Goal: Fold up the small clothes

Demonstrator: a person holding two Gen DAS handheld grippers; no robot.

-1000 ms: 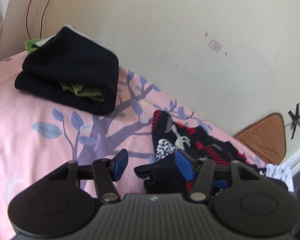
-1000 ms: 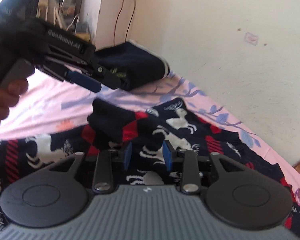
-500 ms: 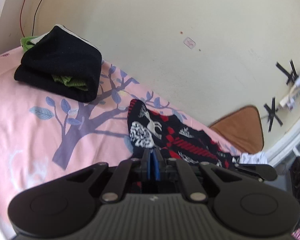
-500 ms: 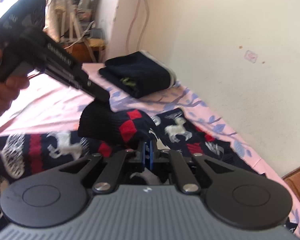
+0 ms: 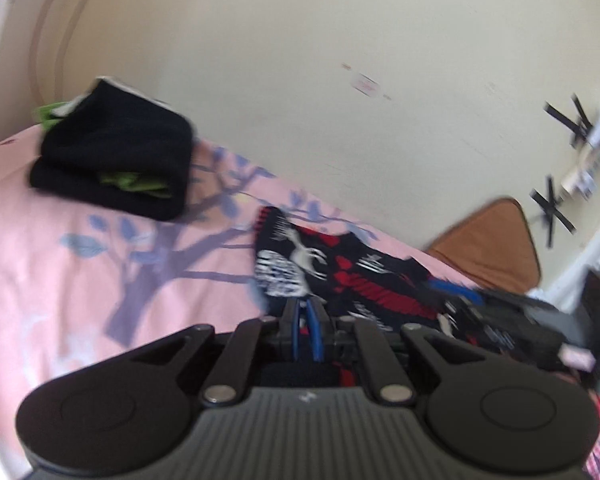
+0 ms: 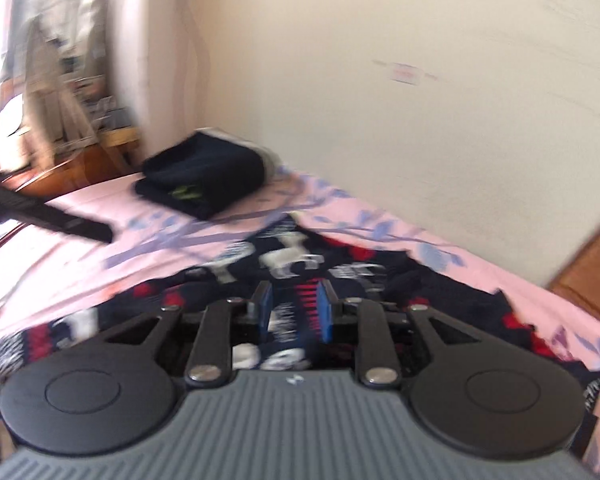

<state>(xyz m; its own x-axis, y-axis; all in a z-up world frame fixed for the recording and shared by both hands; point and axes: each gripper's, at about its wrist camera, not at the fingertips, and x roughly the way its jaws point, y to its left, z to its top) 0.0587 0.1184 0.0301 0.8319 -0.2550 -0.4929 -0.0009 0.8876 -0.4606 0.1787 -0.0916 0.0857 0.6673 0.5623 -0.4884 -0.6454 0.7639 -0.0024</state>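
In the left wrist view, the left claw (image 5: 305, 330) sits low in the centre of the frame with its blue pads drawn nearly together. The dark cloth just behind them looks pinched, but blur hides the contact. The patterned garment (image 5: 340, 276), navy with red and white deer, lies on the pink bed sheet (image 5: 60, 264) from the centre toward the right edge. A folded dark bundle (image 5: 116, 160) rests at upper left, well apart. The risk here is a thin bite: if only one layer or a mere edge is caught, the cloth may slip free as the hand lifts.

In the right wrist view, the right claw (image 6: 295, 312) has just been opening, its pads standing apart with the garment (image 6: 292, 264) running between them, apparently not pressed. The left tool (image 6: 48, 220) reaches in from the left edge. With this side loose, a pull from the left could drag the garment askew, spoiling the fold or bunching it toward the bundle (image 6: 204, 184).
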